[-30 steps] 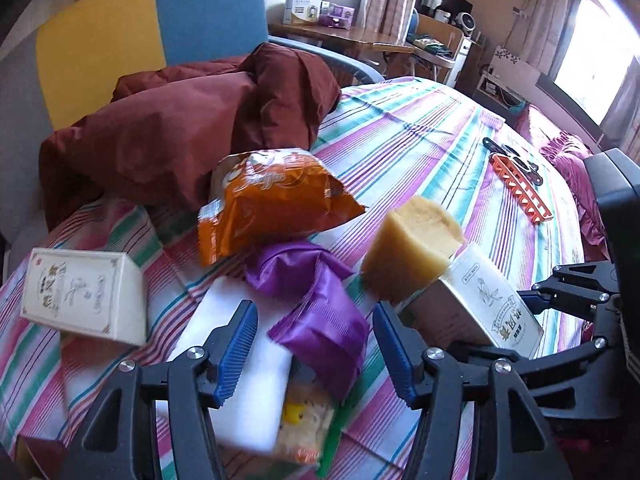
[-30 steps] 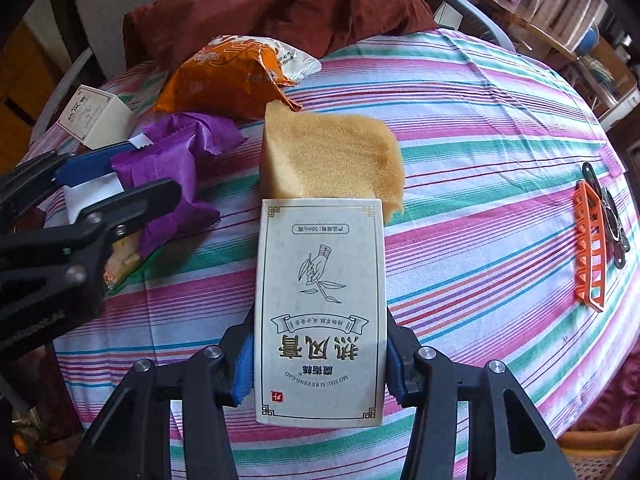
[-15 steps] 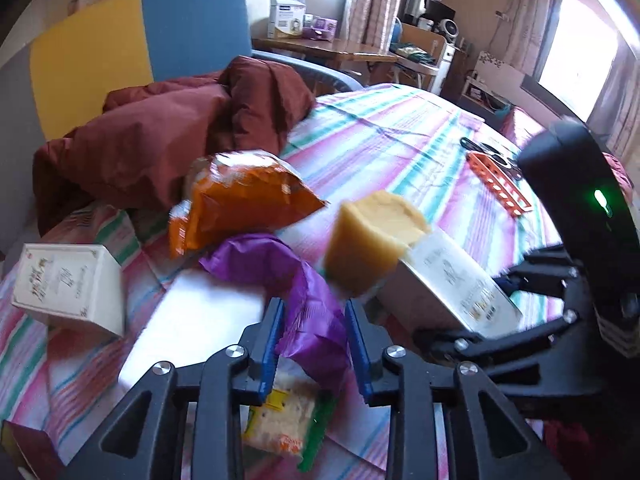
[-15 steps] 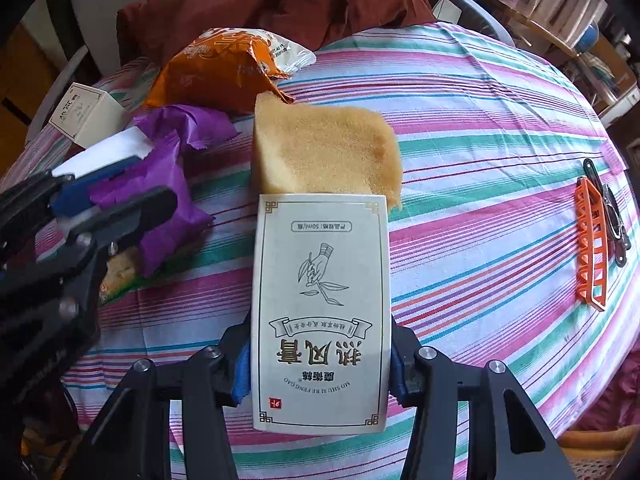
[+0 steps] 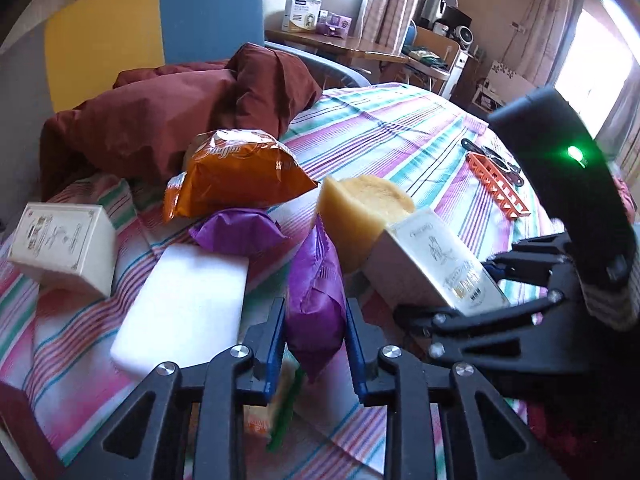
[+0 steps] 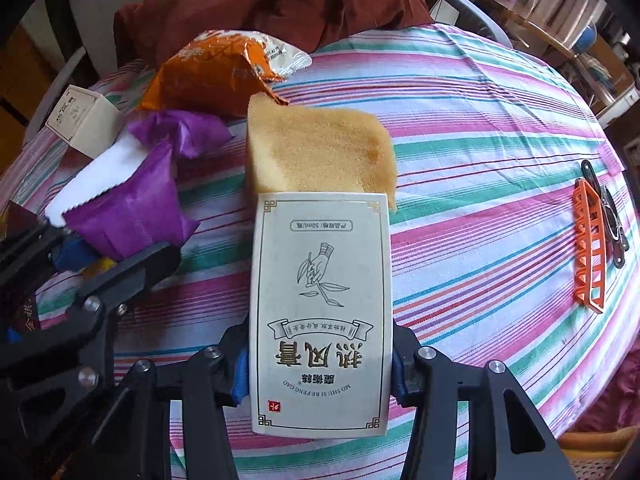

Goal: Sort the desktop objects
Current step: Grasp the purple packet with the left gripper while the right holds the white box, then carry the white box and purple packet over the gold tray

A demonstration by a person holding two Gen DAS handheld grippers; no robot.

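Purple packet (image 5: 316,300) sat dead centre in the left wrist view, pinched btwn the blue pads (image 5: 276,344) of the left gripper (image 5: 314,344), jaws having just closed in on it and now tight. Long axis ran straight away from the gripper, crimped end pointing up twd the yellow sponge (image 5: 360,220). Foil looked crinkled, soft, glossy; it'd prob. crush a bit under the squeeze. White foam block (image 5: 184,300) lay just beside it on the left, orange snack bag (image 5: 236,176) further back, cream box (image 5: 64,248) at far left on the striped tablecloth (image 5: 400,140). Left hand was plainly the nearer one, since it had the packet already.

Right wrist view: right gripper (image 6: 320,364) clamped on a tall white box (image 6: 320,312) w/ printed characters, sides squeezed btwn both pads, jaws only partway in. Box ran lengthwise away from the gripper, far end touching the sponge (image 6: 320,148). Purple packet (image 6: 128,204) showed at left, in the left gripper's (image 6: 72,256) grasp, well apart from the orange rack (image 6: 588,248) on the right. Next move, I'd judge, was lifting the packet clear w/o dragging the foam block.
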